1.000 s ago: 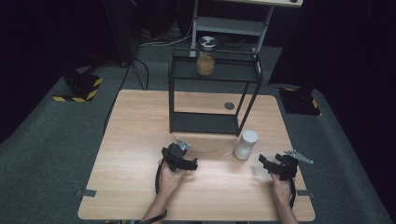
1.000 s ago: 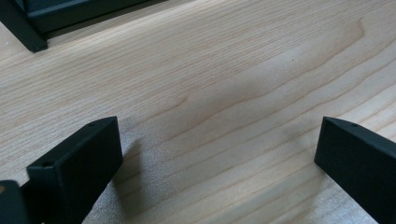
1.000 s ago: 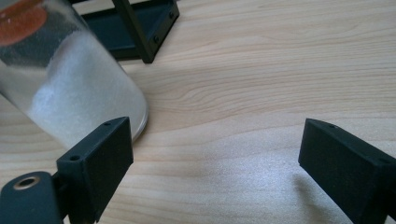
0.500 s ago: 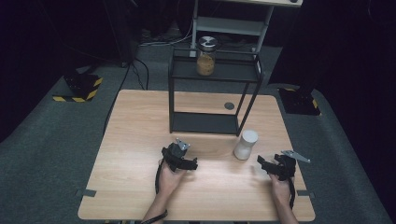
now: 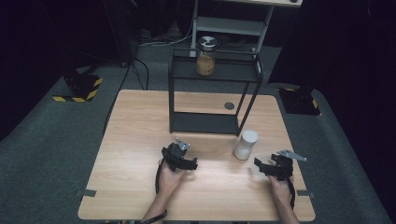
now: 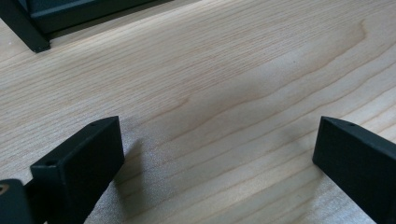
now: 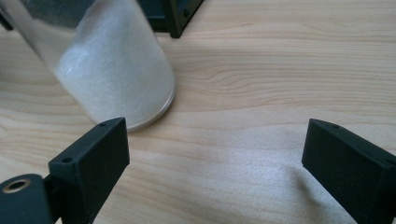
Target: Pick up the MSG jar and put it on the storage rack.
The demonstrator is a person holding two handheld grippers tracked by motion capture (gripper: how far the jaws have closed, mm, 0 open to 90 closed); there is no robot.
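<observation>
Both grippers, left gripper (image 5: 191, 164) and right gripper (image 5: 259, 165), are held with jaws released above the counter (image 5: 140, 140); a white jar (image 5: 245, 144) is positioned near the right gripper.

High view: we look down and forward over the light wooden table (image 5: 140, 140). Both gripper views skim that tabletop closely; each catches the black metal rack (image 5: 205, 122).
</observation>
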